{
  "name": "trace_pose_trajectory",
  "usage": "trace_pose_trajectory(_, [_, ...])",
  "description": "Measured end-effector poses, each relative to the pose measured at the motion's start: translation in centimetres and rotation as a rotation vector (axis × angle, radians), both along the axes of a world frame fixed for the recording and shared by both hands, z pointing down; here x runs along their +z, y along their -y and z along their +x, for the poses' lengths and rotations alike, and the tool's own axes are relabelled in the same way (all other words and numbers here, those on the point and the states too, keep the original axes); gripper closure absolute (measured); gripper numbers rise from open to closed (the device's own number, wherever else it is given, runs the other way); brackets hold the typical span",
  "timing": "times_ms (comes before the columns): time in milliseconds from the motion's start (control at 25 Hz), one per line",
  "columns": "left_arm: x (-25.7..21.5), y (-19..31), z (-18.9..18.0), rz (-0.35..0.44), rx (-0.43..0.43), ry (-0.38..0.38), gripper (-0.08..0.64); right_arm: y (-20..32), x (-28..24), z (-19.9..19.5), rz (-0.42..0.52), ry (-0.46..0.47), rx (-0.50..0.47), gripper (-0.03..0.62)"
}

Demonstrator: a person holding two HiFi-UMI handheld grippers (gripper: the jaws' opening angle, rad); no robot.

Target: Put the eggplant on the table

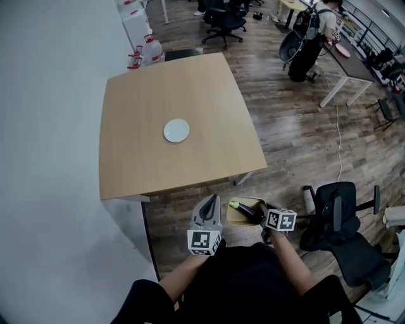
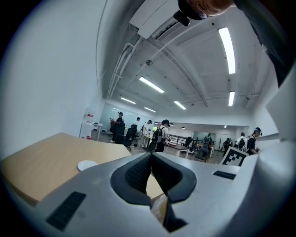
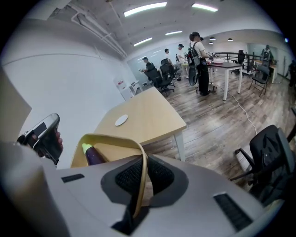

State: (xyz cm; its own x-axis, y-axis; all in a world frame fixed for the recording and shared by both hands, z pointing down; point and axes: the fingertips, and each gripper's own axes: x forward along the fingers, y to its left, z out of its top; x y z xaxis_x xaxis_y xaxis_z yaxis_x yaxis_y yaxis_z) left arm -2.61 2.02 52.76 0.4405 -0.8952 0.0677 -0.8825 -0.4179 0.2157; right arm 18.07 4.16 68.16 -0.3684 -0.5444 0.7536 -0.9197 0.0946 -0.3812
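The right gripper [image 3: 141, 166] has its fingers pinched on the thin rim of a tan container [image 3: 111, 138] with the eggplant [image 3: 95, 156] lying inside; I'd carry it level over the worktop [image 1: 145, 107] before lifting the eggplant out. The left gripper [image 2: 151, 159] has its fingers pressed together on nothing (free to steady the container). The wooden worktop carries a small white disc [image 1: 176, 131], and office chairs [image 1: 224, 19] stand beyond it.

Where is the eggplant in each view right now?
Head view: bottom centre, the eggplant lies in the bag.
Left gripper view: not in it.
Right gripper view: lower left, the eggplant shows under the bag rim, green tip up.
Shared landmark: the white disc on the table, in all three.
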Motion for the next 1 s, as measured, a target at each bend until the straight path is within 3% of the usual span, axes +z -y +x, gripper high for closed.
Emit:
trace_pose_trajectory(160, [-0.1, 1.8, 0.1, 0.009, 0.016, -0.026, 0.545, 1.5, 0.6, -1.3, -0.051, 0.005, 0.016, 0.518])
trace_pose_trajectory(360, [-0.7, 2.5, -2.7, 0.005, -0.064, -0.081, 0.545, 4.0, 0.4, -1.9, -0.06, -0.037, -0.009, 0.518])
trace_pose_trajectory(840, [0.7, 8.4, -7.2, -0.012, -0.178, -0.041, 0.545, 14.6, 0.2, -5.1, -0.018, -0.058, -0.112, 0.518])
trace_pose_trajectory(1000, [0.9, 12.2, -7.0, -0.01, -0.155, -0.05, 0.545, 19.4, 0.7, -6.0, 0.02, -0.071, -0.181, 0.518])
